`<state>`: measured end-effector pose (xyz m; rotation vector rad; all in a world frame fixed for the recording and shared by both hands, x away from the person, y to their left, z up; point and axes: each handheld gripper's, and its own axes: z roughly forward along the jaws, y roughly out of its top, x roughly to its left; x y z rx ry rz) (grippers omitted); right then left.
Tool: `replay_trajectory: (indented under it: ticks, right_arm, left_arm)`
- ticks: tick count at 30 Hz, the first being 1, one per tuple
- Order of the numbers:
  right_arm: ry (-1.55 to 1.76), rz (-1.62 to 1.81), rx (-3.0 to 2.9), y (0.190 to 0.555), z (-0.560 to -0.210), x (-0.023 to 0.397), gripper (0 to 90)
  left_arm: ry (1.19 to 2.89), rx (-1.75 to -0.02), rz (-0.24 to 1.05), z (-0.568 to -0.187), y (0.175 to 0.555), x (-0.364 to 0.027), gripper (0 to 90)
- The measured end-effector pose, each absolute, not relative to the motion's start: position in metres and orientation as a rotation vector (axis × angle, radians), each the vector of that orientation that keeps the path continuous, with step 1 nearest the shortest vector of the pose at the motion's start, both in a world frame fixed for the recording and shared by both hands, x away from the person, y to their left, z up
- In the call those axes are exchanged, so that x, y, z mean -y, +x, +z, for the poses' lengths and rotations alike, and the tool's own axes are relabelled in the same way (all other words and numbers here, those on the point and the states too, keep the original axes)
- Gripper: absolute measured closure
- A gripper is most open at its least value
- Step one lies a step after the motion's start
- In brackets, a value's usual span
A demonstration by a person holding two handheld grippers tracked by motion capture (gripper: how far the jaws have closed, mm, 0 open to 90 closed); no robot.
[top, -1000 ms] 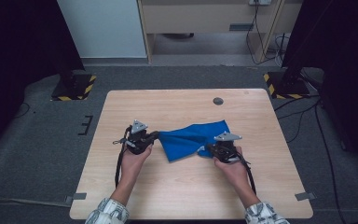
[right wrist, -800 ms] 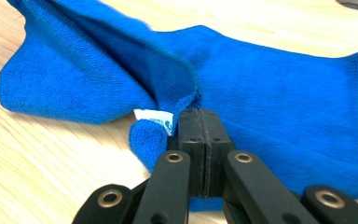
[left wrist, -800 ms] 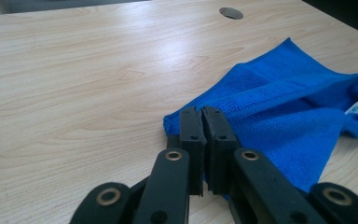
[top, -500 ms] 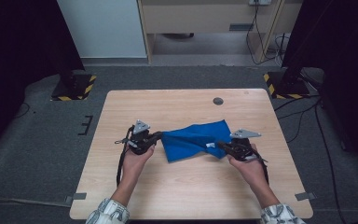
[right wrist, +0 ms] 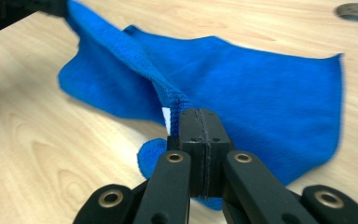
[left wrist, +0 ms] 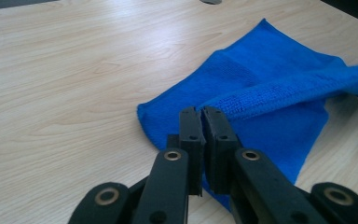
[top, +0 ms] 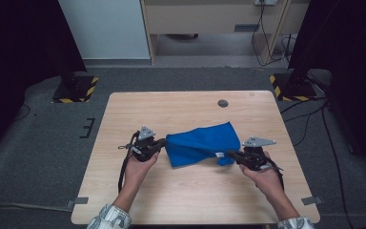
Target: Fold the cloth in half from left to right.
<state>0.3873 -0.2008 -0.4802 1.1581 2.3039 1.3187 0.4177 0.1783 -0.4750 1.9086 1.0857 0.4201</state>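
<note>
High view: a blue cloth (top: 198, 144) was held stretched above the tabletop (top: 181, 109), each end clamped in the left gripper (top: 161, 142) and right gripper (top: 230, 154). Soft and light, it was best pinched along its hem.

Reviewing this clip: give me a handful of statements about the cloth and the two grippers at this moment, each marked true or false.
1. The left gripper is shut on an edge of the blue microfibre cloth. True.
2. The right gripper stands open above the cloth. False: its fingers are shut on the cloth's hem, beside a small white tag.
3. The cloth lies completely flat on the wooden table. False: the edge stretched between the two grippers is lifted off the table.
4. A round grey grommet sits in the table beyond the cloth. True.
5. The cloth is red. False: it is blue.
</note>
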Motion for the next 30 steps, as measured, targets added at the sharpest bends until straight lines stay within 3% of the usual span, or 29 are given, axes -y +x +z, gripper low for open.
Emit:
replay_trajectory:
  ticks: [22,30]
  right_arm:
    - [1.054,1.335,-2.390,0.391,-0.478,0.145,90.0]
    - [1.077,1.344,-2.354,0.385,-0.469,0.181,90.0]
  left_arm:
    - [1.868,-1.144,0.440,-0.470,0.434,-0.215,87.0]
    - [1.916,-1.073,0.427,-0.466,0.415,-0.193,86.9]
